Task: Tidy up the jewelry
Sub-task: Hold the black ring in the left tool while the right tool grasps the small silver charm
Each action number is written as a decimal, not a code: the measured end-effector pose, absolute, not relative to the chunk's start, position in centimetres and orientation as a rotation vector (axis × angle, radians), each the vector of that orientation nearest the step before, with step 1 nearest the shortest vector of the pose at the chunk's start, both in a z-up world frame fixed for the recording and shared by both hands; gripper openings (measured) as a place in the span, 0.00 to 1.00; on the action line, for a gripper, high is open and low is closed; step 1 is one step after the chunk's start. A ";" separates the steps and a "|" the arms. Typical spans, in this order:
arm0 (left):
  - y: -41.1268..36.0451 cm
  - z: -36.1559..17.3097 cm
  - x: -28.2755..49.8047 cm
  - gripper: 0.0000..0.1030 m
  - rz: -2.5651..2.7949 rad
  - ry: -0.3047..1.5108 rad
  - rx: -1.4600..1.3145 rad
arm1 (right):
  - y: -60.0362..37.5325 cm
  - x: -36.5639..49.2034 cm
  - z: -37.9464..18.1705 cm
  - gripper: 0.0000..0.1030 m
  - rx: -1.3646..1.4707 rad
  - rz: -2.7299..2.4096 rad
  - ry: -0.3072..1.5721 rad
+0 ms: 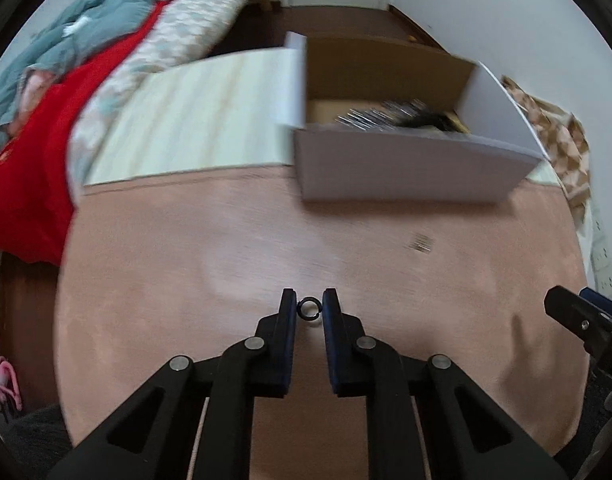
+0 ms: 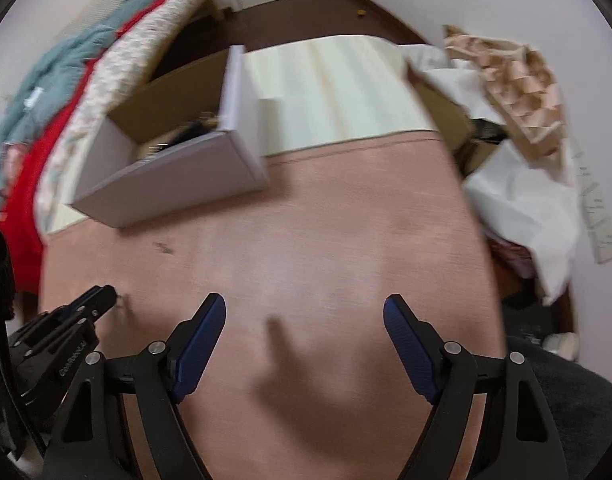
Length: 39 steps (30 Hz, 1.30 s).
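Black left gripper (image 1: 309, 306) tilted steeply down, clasping ring (image 1: 307, 309).

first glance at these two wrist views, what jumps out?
A small dark ring pinched between the left gripper fingers, over the pink mat. Behind it, an open white cardboard box with blurred dark and metallic items inside stands at the mat's far edge. The right gripper hangs open and empty over the mat.

red blanket (image 1: 38, 152) — crumpled white paper (image 2: 517, 200)
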<state>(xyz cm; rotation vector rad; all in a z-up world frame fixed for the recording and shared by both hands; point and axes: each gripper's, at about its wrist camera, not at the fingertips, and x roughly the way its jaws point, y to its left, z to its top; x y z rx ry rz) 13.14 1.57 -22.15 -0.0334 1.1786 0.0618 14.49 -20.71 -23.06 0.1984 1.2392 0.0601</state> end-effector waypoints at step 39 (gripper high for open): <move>13.1 -22.0 13.3 0.10 0.256 1.170 -0.146 | -7.0 19.6 -26.2 0.43 0.046 0.263 1.105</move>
